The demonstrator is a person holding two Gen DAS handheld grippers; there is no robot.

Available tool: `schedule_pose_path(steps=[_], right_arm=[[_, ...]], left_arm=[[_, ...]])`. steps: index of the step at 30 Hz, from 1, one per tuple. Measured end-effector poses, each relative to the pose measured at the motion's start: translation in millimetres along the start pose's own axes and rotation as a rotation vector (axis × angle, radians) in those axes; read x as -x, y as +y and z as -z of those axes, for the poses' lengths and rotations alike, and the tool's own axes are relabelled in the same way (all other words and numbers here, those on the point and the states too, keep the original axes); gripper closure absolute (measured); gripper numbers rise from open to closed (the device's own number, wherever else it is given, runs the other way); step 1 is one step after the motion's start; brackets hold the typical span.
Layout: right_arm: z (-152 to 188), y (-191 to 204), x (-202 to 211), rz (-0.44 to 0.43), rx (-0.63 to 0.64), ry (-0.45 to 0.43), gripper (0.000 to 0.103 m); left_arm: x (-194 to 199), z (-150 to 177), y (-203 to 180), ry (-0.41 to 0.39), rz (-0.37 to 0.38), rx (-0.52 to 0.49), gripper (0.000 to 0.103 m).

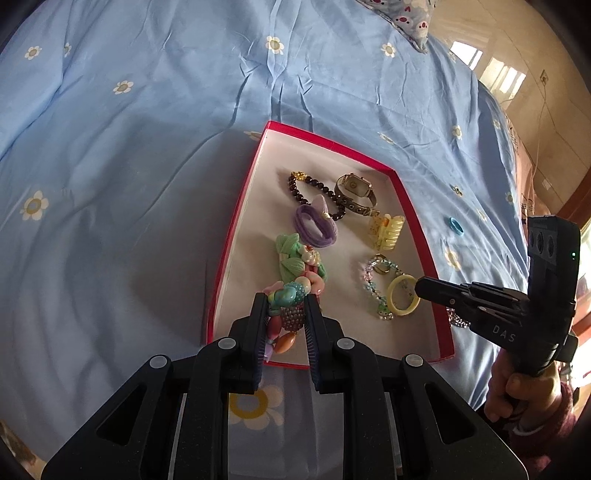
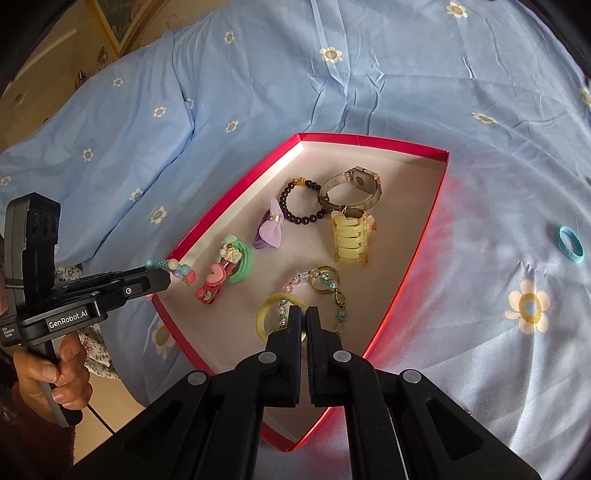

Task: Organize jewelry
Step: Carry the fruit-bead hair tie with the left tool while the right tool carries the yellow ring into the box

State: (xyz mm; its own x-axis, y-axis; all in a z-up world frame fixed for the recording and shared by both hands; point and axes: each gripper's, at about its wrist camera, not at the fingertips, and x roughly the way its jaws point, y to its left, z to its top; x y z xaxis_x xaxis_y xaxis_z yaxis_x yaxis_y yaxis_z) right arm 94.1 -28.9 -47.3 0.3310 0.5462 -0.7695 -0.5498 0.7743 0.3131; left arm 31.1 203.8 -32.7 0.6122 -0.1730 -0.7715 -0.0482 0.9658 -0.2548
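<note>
A red-rimmed box [image 1: 236, 225] [image 2: 424, 254] lies on the bed. It holds a dark bead bracelet [image 1: 314, 192], a watch [image 1: 356, 188], a purple hair tie [image 1: 316, 223], a yellow claw clip [image 1: 386, 230], a green hair clip [image 1: 295, 254], a pastel bead bracelet [image 1: 376, 280] and a yellow ring [image 1: 403, 295] [image 2: 271, 314]. My left gripper [image 1: 286, 302] is shut on a colourful chunky bead bracelet [image 1: 288, 295] [image 2: 177, 269] over the box's near left part. My right gripper [image 2: 303, 314] is shut, its tips at the yellow ring's rim.
A blue ring [image 2: 570, 244] [image 1: 455, 226] lies on the flowered blue bedsheet [image 1: 129, 147] to the right of the box. A patterned pillow [image 1: 402, 18] lies at the far edge. The bed's right edge drops to a floor [image 1: 546, 110].
</note>
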Motion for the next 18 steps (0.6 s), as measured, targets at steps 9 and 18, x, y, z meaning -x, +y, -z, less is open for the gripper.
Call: schedule_pose_path(steps=[9, 18], right_arm=[[-0.7, -3.0, -18.4, 0.024, 0.001, 0.038, 0.101], [-3.2, -0.8, -22.4, 0.032, 0.018, 0.044, 0.098]], left_arm=[[-17.8, 1.7, -0.8, 0.025, -0.048, -0.025, 0.086], [-25.4, 2.3, 3.4, 0.048, -0.045, -0.013, 0.086]])
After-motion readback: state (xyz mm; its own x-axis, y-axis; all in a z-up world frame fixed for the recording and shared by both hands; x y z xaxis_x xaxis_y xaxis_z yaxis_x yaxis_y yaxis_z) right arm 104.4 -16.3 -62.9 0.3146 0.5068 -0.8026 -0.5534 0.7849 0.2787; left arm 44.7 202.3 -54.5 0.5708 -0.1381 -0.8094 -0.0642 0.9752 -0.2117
